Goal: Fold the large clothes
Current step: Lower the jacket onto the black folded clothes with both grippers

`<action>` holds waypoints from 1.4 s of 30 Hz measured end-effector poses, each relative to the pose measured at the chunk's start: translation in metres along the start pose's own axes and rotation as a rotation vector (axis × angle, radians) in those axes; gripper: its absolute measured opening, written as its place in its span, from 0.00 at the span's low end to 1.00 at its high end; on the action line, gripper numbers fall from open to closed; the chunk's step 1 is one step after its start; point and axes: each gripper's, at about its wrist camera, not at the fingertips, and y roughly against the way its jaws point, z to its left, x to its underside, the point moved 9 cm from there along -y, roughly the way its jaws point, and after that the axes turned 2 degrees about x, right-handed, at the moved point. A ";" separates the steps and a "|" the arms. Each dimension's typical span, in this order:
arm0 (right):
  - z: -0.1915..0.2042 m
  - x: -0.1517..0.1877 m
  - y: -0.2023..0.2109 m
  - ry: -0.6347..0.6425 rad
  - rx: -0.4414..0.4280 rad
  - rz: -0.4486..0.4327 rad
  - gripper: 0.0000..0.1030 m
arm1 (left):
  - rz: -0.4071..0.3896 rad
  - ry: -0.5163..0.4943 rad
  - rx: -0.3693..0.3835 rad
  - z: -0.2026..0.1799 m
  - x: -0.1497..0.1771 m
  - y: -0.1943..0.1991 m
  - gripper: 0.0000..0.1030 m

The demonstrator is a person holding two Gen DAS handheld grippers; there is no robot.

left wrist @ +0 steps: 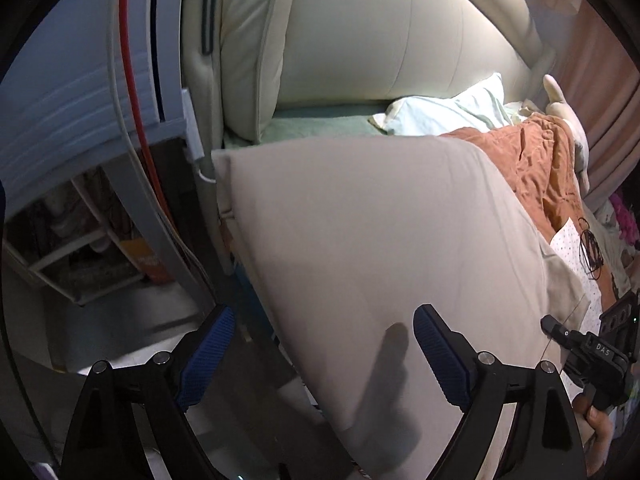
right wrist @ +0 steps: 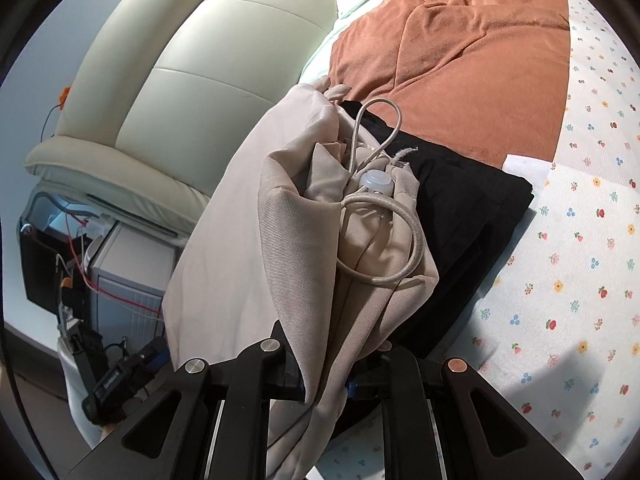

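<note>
Beige garment (right wrist: 304,240) | right tongs (right wrist: 326,390) clamped on it | left tongs (left wrist: 320,360) spread wide, empty | right tongs body reads "DAS"

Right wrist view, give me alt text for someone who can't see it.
The right gripper is shut on a bunched beige garment with an elastic drawcord and a white toggle. Behind it, folded black clothing and a rust-orange blanket lie on a floral bedsheet.

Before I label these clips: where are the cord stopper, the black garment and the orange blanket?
cord stopper (right wrist: 376,182): right wrist view, its translucent body.
black garment (right wrist: 472,216): right wrist view, folded top.
orange blanket (right wrist: 460,60): right wrist view, rumpled middle.
</note>
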 end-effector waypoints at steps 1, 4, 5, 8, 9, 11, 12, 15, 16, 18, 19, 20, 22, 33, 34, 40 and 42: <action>0.000 0.000 0.000 -0.001 -0.001 0.000 0.14 | 0.012 0.016 -0.005 0.002 0.003 -0.005 0.89; -0.002 0.000 -0.001 -0.003 -0.006 0.004 0.14 | 0.047 0.072 0.036 0.004 0.009 -0.019 0.89; -0.002 0.000 -0.001 -0.004 -0.008 0.005 0.14 | 0.059 0.094 0.052 0.004 0.009 -0.023 0.89; -0.001 -0.002 -0.001 0.001 -0.017 0.005 0.14 | 0.042 0.147 0.091 0.005 0.005 -0.027 0.71; 0.001 -0.003 -0.001 0.013 -0.019 0.002 0.14 | 0.040 0.135 0.094 0.001 0.002 -0.026 0.57; 0.009 -0.008 -0.001 0.039 -0.014 0.005 0.13 | 0.031 0.096 0.051 -0.007 -0.005 -0.021 0.45; 0.014 -0.012 0.001 0.057 -0.010 0.003 0.13 | 0.024 0.076 0.032 -0.011 -0.010 -0.019 0.38; 0.036 -0.025 0.010 0.114 -0.019 -0.022 0.13 | 0.012 0.047 0.013 -0.022 -0.024 -0.017 0.30; 0.042 -0.030 0.014 0.126 -0.026 -0.035 0.13 | 0.010 0.038 0.014 -0.024 -0.027 -0.018 0.28; 0.044 -0.035 0.018 0.131 -0.029 -0.056 0.13 | 0.001 0.016 0.016 -0.028 -0.032 -0.023 0.28; 0.040 -0.036 0.019 0.122 -0.027 -0.062 0.13 | 0.001 0.007 0.013 -0.028 -0.033 -0.026 0.28; 0.033 -0.035 0.017 0.103 -0.023 -0.061 0.13 | 0.002 -0.001 0.006 -0.028 -0.033 -0.028 0.28; 0.008 -0.026 0.006 0.034 0.007 -0.029 0.13 | 0.004 -0.011 -0.014 -0.027 -0.030 -0.031 0.29; -0.052 -0.001 0.021 -0.023 0.141 -0.040 0.43 | -0.052 -0.046 -0.126 -0.004 -0.008 -0.003 0.62; -0.054 -0.005 0.030 -0.020 0.167 -0.061 0.43 | -0.072 -0.052 -0.133 -0.004 -0.010 0.003 0.62; -0.043 -0.033 0.076 0.022 0.264 -0.202 0.43 | -0.171 -0.052 -0.141 0.000 -0.033 0.028 0.62; -0.027 -0.034 0.076 0.057 0.254 -0.202 0.43 | -0.166 -0.041 -0.127 0.000 -0.035 0.028 0.62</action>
